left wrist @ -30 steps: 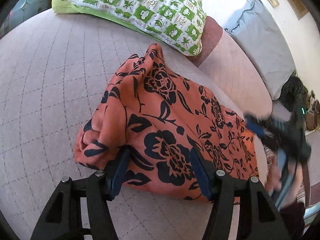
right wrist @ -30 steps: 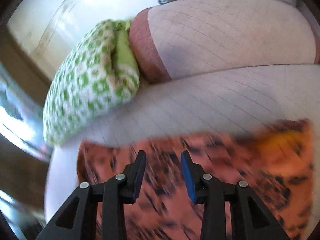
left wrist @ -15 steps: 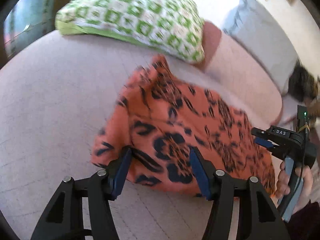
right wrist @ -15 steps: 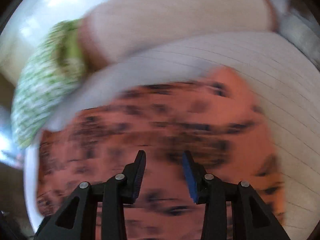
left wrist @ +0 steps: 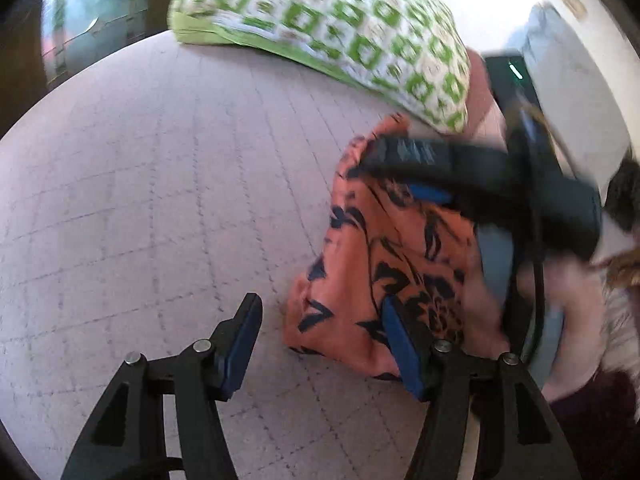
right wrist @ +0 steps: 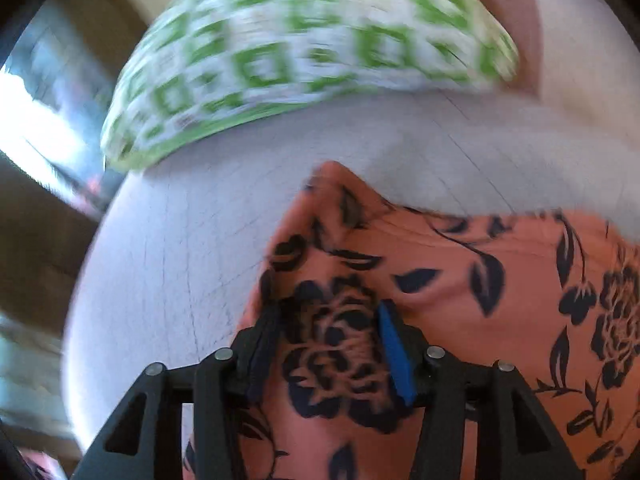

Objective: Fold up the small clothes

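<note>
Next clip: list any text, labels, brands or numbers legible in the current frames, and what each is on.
No text can be read in either view.
Right tongs: a pale marking on the black body, smeared by motion blur, unreadable.
Green-and-white pillow: square pattern only, no lettering.
Orange floral garment: black flower print only, no label showing.

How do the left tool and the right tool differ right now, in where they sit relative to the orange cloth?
The left tool straddles the edge of the orange cloth: one finger over bare bedcover, the other against the fabric. The right tool sits fully over the cloth, both fingers on the floral print. The left tool's jaws stand wider apart than the right tool's. Both are open, and neither has visibly pinched fabric.
</note>
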`<control>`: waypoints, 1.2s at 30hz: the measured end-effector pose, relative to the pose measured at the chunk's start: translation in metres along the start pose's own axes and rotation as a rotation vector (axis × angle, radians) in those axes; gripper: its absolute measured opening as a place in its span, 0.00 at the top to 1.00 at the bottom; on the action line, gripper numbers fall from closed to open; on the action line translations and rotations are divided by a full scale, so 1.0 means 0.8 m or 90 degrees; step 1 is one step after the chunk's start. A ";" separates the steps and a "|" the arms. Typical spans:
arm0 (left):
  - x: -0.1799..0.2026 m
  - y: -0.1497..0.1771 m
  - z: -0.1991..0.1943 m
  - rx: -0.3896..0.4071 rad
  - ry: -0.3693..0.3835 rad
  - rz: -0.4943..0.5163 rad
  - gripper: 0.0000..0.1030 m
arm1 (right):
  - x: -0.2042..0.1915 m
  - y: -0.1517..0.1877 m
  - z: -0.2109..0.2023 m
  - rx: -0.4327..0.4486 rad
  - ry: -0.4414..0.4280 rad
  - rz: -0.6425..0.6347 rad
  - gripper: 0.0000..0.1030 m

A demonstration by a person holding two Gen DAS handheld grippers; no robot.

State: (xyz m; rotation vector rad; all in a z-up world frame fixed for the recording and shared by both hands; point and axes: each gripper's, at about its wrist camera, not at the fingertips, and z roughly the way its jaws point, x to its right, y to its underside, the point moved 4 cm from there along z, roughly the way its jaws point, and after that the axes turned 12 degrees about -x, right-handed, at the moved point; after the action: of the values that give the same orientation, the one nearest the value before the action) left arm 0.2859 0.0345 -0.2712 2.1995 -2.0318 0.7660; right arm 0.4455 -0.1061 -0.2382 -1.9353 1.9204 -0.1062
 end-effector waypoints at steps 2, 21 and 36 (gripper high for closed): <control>-0.011 -0.004 -0.013 0.028 -0.014 -0.020 0.39 | -0.009 0.014 -0.015 0.011 -0.035 -0.038 0.48; 0.108 0.001 0.010 0.047 -0.040 0.133 0.24 | 0.200 0.264 -0.198 0.129 0.051 0.220 0.48; 0.117 0.038 -0.016 0.127 -0.115 0.219 0.19 | 0.292 0.355 -0.221 0.180 -0.021 0.375 0.47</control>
State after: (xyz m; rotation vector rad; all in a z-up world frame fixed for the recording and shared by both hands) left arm 0.2541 -0.0513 -0.2332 2.1081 -2.5734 0.8602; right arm 0.1299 -0.3649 -0.2262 -1.1338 2.2281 -0.1616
